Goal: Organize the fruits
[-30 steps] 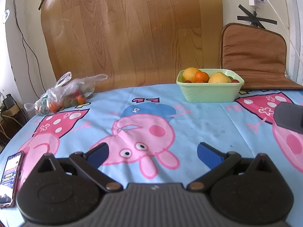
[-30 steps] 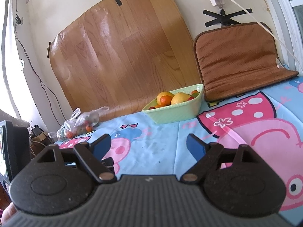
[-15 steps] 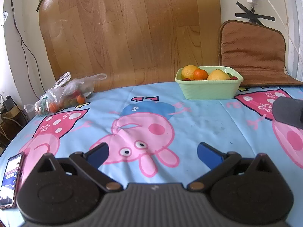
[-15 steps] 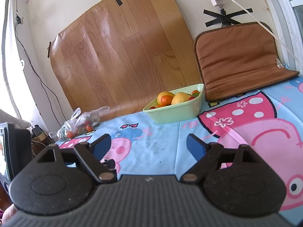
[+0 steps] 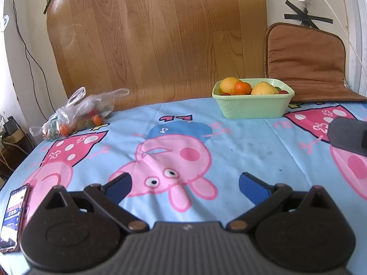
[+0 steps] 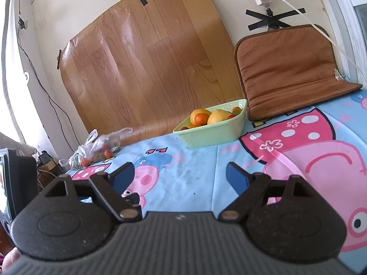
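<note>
At the near left I see a phone (image 5: 14, 215) lying on the blue cartoon pig tablecloth (image 5: 240, 142). Far left sits a clear plastic bag of small fruits (image 5: 80, 112). My left gripper (image 5: 184, 185) is wide open, holding nothing. The pale green basket of oranges and lemons (image 5: 252, 102) sits far right. My right gripper (image 6: 180, 175) is open and empty too.

We see a cream wall (image 6: 68, 11) behind the table, with a wood-grain vinyl sheet (image 5: 156, 36) taped to it and curling onto the table's far edge. A brown cushion (image 6: 286, 68) leans at the far right corner. A cartoon-pig tablecloth (image 5: 240, 142) covers the table. Daylight enters by the white window frame (image 6: 344, 23) at right.
</note>
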### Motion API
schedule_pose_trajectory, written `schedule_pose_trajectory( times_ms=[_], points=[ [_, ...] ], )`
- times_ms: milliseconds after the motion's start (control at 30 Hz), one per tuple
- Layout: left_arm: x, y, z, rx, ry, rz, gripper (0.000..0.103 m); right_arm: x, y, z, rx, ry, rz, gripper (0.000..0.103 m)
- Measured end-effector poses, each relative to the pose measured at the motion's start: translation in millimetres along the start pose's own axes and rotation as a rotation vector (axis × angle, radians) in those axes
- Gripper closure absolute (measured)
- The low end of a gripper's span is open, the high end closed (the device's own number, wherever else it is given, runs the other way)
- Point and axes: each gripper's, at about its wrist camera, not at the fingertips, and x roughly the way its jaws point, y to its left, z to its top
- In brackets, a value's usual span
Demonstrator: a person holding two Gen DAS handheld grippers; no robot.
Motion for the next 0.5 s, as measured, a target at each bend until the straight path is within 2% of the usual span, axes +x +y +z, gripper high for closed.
schedule_pose_trajectory(
  times_ms=[300, 500],
  points=[
    [0.2, 0.7, -2.2, 0.003, 0.001, -0.008, 0.0, -0.5, -0.3, -1.7, 0.004, 0.0, -0.002, 0.014],
    [-3.6, 1.8, 0.8, -0.001, -0.025, -0.049, 0.0, -1.5, 0.6, -1.5, -0.007, -0.007, -0.009, 0.014]
  ],
)
